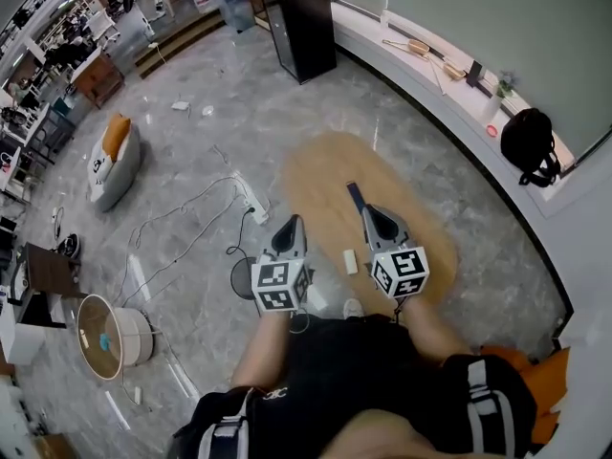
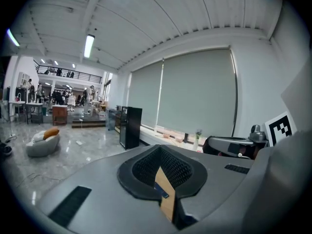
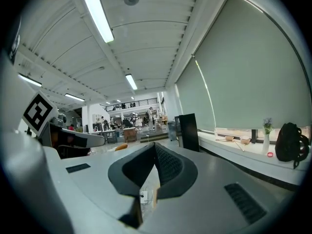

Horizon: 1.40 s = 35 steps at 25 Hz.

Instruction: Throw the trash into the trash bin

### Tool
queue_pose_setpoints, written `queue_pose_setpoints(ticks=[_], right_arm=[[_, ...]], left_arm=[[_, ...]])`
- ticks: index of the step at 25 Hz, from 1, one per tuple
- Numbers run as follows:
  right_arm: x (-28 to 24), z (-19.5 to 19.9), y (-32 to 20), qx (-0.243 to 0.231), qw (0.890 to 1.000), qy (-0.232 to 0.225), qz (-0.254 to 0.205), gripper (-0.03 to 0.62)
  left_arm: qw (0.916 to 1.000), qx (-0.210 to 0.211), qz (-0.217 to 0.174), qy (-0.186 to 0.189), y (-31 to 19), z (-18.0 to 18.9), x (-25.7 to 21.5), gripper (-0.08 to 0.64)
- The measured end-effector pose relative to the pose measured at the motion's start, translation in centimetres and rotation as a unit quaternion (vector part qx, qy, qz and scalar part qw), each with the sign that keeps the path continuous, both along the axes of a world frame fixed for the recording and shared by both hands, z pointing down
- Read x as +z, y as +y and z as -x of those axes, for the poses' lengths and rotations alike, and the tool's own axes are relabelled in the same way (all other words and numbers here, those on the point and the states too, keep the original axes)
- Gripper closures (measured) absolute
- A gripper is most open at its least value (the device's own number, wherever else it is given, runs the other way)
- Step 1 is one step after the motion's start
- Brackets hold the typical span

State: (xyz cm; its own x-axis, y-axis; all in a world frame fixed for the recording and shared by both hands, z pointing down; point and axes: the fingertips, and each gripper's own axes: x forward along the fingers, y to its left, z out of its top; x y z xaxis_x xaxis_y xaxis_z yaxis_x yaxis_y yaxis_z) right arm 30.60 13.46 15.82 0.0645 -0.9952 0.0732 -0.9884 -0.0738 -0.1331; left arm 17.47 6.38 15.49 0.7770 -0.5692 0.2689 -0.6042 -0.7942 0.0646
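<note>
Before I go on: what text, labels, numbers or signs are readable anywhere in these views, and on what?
Readable text: none.
Black-and-white square patterns only, no letters: left gripper's cube, right gripper's cube.
Too small to read: white mark on the person's shirt.

Trash is a thin brown cardboard scrap with blue mark (image 2: pixel 167 199), edge-on, pinched in the left gripper (image 1: pixel 295 223); round white tan-rimmed bin (image 1: pixel 139 338) sits open-topped on the floor, well apart.
</note>
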Motion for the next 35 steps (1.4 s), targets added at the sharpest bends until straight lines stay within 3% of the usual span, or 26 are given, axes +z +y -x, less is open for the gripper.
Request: queue_pose_setpoints(ticks=[11,19,28,35], right_arm=[[2.1,-1.2,-3.9,0.0,1.0,0.001,0.027,0.581],[7.5,-0.6,-3.9,0.01,0.996,-0.026,0.087,0.58],[19.1,-0.8,-3.8,0.031,0.982,-0.055,0.181,0.581],[34.2,0.4,-3.5,0.034,0.961,-0.077,0.264,0.58]], left_arm=[[0.9992,0.013,0.016,-0.034,-3.6,-2.1,2.5,0.548],[0.9952,0.032,0.065,-0.066,-3.5,-2.2,7.8,0.548],[0.9824,0.044,0.143,-0.112,-3.8,-1.9,20.2,0.548],[0.968,0.047,0.203,-0.14,-3.7,-0.8,35.8,0.548]])
